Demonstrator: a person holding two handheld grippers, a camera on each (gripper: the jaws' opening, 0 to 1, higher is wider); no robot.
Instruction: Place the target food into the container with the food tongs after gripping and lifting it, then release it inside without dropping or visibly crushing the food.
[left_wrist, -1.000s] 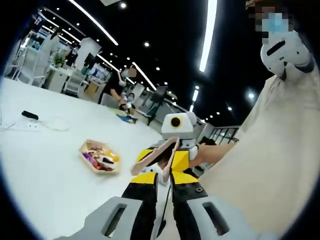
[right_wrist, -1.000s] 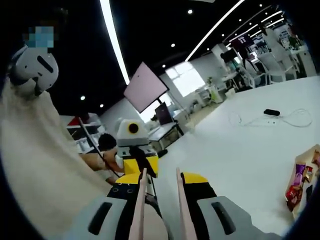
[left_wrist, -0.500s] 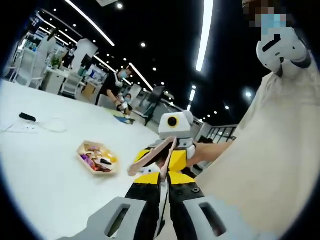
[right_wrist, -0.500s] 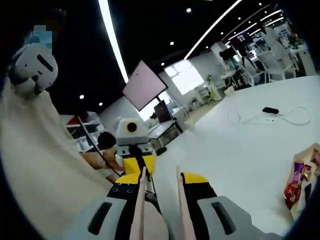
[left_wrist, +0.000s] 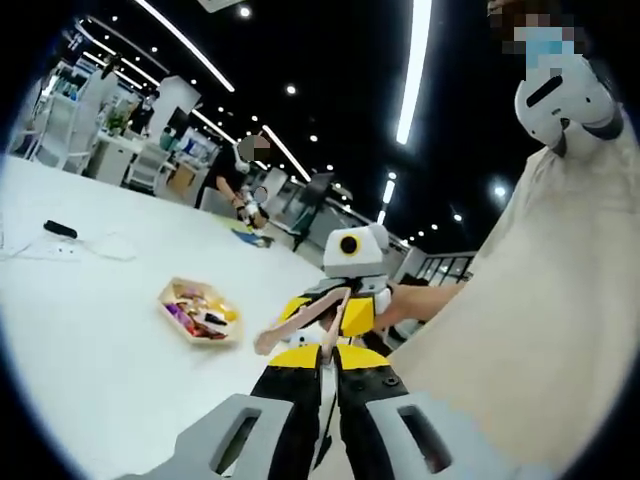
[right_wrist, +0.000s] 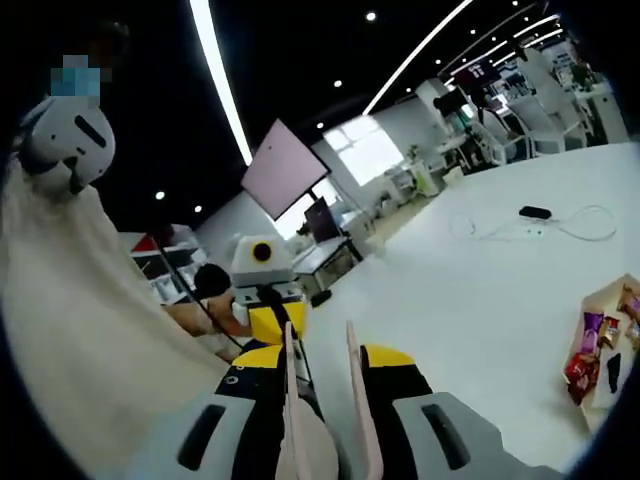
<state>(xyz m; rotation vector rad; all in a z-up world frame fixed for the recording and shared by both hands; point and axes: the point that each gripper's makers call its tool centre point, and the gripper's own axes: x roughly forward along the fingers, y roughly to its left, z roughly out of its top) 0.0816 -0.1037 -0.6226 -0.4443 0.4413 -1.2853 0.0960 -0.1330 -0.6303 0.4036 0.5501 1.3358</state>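
My right gripper (right_wrist: 322, 356) is shut on a pair of pale pink food tongs (right_wrist: 289, 400), whose two arms rise between its yellow-tipped jaws. In the left gripper view the right gripper (left_wrist: 330, 312) faces me, and the tongs (left_wrist: 298, 324) point down to the left with their arms close together. My left gripper (left_wrist: 328, 352) stands shut, with nothing between its jaws. It faces me in the right gripper view as the left gripper (right_wrist: 268, 318). A wooden tray (left_wrist: 168, 296) of wrapped snacks lies on the white table (left_wrist: 90, 340), well away from both grippers. The tray (right_wrist: 592, 318) sits at the right edge.
A person in a cream garment (left_wrist: 540, 330) stands close behind both grippers. A small black device (left_wrist: 60, 229) with a white cable lies farther back on the table. Other people (left_wrist: 235, 175) and desks are in the background. A large screen (right_wrist: 285, 170) hangs behind.
The tongs' arms have come closer together in the right gripper. Both views have shifted slightly with the hands. The tray has not moved.
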